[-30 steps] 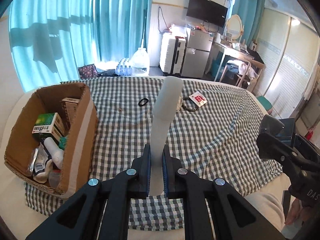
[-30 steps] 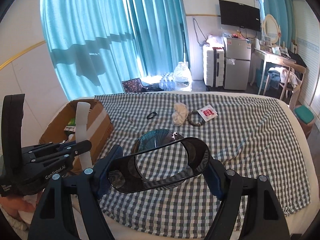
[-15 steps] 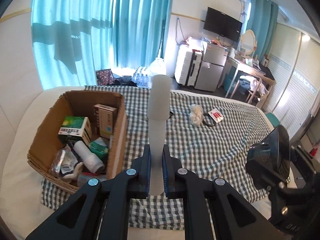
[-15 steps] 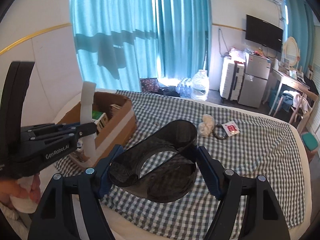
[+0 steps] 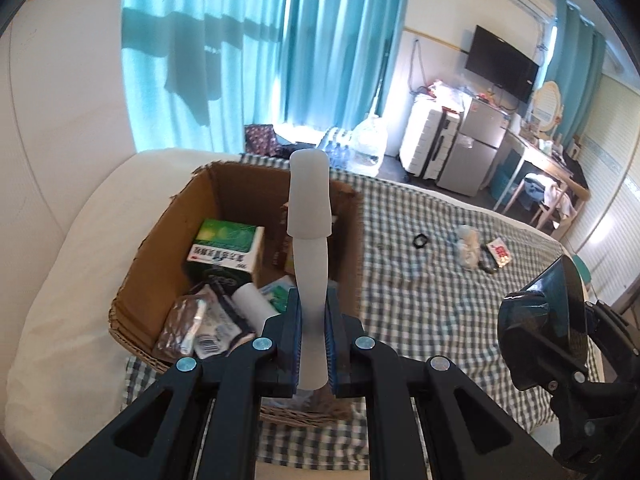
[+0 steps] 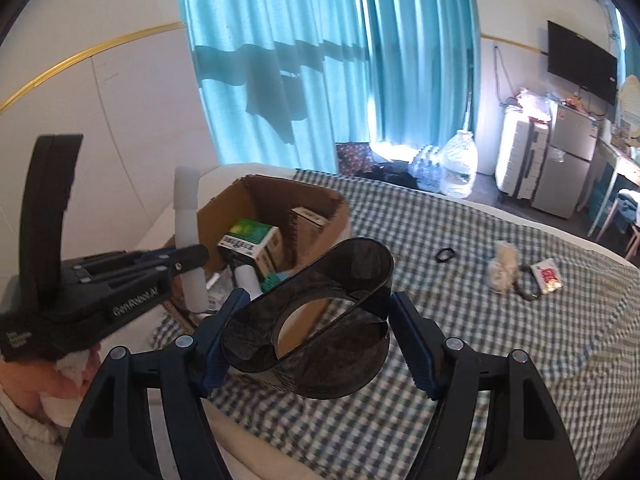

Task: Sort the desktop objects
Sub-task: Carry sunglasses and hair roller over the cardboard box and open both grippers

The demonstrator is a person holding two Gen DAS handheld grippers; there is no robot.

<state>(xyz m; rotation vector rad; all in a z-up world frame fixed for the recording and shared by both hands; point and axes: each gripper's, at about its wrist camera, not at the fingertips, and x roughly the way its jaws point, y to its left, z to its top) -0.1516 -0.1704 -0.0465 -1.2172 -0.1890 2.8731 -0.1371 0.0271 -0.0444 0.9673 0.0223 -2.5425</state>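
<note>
The left tongs [image 5: 313,338] pinch a white tube [image 5: 310,240] low on its body, pads pressed against both sides. The tube stands nearly upright from the tongs, its wider cap end on top, and it sits above the open cardboard box [image 5: 168,240]. In the right wrist view the same tube [image 6: 188,240] rises beside the box's near-left corner [image 6: 240,196], clamped by the left tongs [image 6: 192,258].

The right tongs [image 6: 310,332] grip a dark, see-through plastic cup [image 6: 320,320] across its width, one pad on each side. The cup is tilted, its open mouth turned up and away. The last readings differ by only a little, so whether the tongs are tightening cannot be told.

The box lies at the left edge of a bed covered with a checked cloth [image 6: 500,340]. Inside it are a green and white carton [image 5: 226,248], a brown carton [image 6: 306,220], a white roll [image 5: 256,306] and some packets.

Farther across the cloth, well apart from both tongs, lie a black ring [image 6: 445,255], a cream scrunchie [image 6: 502,270] and a red and white packet [image 6: 546,276].
</note>
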